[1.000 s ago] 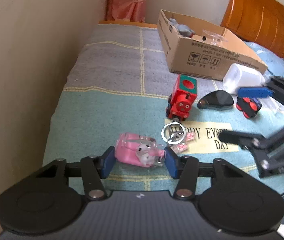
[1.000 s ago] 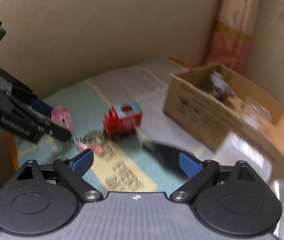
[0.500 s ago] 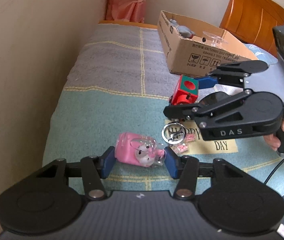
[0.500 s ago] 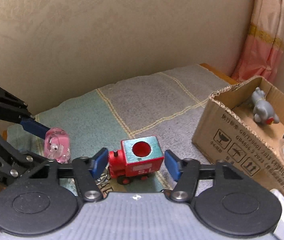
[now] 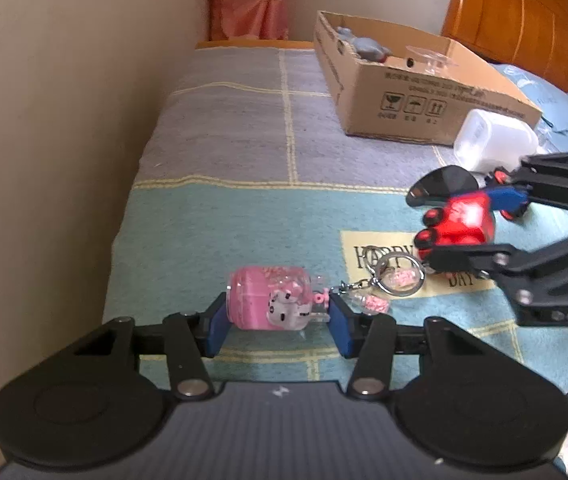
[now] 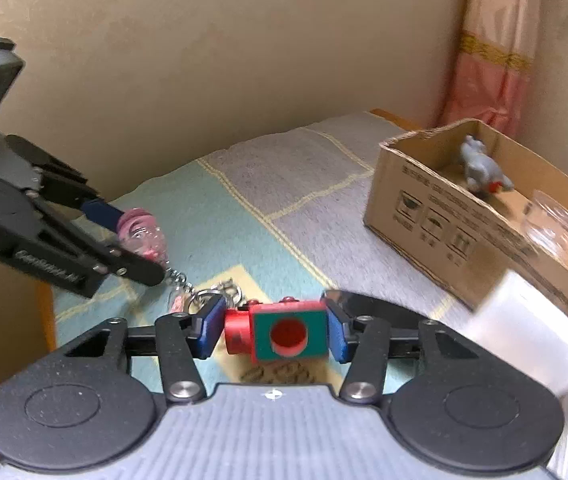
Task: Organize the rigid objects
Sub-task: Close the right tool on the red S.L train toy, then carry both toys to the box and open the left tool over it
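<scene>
1. Landmark = cardboard box (image 5: 416, 92); every place below is given relative to it.
2. L gripper (image 5: 277, 320): tongs clamped on the pink bottle charm (image 5: 271, 300), pads on its two ends. It sits well away from the box, on the teal end of the blanket (image 5: 243, 148), near the wall side. Can't tell if it's lifted off the blanket or just resting.
3. Its chain and key ring (image 5: 394, 272) trail off toward the box side, w/ a tiny vial on the chain. Lift straight up first so the ring doesn't drag or snag on fabric.
4. R gripper (image 6: 271, 330): tongs clamped on the red toy train (image 6: 279, 334). The teal cab end faces you and the far pad sits flat on it; the near pad looks to meet only the narrower red body. Grip looks a bit uneven, so keep the squeeze steady and don't twist.
5. Train is between the charm and the box, just short of the black mouse-like item (image 5: 444, 184) and the white container (image 5: 496, 144) that lie by the box's near wall.
6. Box already holds a grey figure (image 6: 482, 170) and a clear glass piece (image 6: 556, 224). Prob. best: carry the train over the near wall, clear the rim, lower into bare floor beside the figure, away from the glass.
7. Move one hand at a time; the grippers are close, and the ring hangs near the train.
</scene>
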Tool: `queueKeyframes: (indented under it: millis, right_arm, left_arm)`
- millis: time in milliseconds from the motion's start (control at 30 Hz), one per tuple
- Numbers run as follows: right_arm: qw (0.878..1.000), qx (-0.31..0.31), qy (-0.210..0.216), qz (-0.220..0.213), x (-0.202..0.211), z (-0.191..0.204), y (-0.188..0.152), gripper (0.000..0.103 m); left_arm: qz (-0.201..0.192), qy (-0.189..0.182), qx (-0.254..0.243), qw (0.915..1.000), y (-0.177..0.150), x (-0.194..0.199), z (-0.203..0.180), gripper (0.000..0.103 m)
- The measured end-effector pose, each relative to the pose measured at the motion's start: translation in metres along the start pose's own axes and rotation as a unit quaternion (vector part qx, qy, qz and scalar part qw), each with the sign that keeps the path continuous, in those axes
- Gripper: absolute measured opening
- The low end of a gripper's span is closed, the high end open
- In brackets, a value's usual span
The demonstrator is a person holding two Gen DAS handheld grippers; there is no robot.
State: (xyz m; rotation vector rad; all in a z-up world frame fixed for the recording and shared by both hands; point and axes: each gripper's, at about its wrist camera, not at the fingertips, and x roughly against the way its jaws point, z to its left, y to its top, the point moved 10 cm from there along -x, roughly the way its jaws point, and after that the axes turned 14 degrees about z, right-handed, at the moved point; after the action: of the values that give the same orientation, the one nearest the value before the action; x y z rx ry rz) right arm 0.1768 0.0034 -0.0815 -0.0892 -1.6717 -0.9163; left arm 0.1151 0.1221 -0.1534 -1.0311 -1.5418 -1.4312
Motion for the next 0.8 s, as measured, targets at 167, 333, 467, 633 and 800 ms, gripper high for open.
queueKeyframes:
  millis: [167,333,467,633,800]
  right_arm:
    - [1.0,-0.02,-0.022,0.008,0.013,-0.003,-0.019,0.055]
    - [0.998,-0.055,-0.033,0.016,0.028,-0.016,-0.045,0.055]
    - [0.997,-0.065,-0.037,0.028,0.035,-0.021,-0.057,0.056]
    - [0.996,-0.074,-0.038,0.039,0.032,-0.023,-0.067,0.056]
    - [0.995,-0.075,-0.038,0.046,0.021,-0.023,-0.068,0.057]
  left_arm:
    - [0.001,0.022,-0.01,0.9997,0.004,-0.002,-0.002,0.05]
    - [0.001,0.01,-0.007,0.9999,0.008,0.001,-0.001,0.05]
    - [-0.011,0.006,-0.034,0.9993,0.016,0.01,-0.015,0.05]
    - [-0.015,-0.002,-0.052,0.9985,0.023,0.013,-0.026,0.05]
    - [-0.014,-0.009,-0.063,0.9979,0.026,0.015,-0.032,0.05]
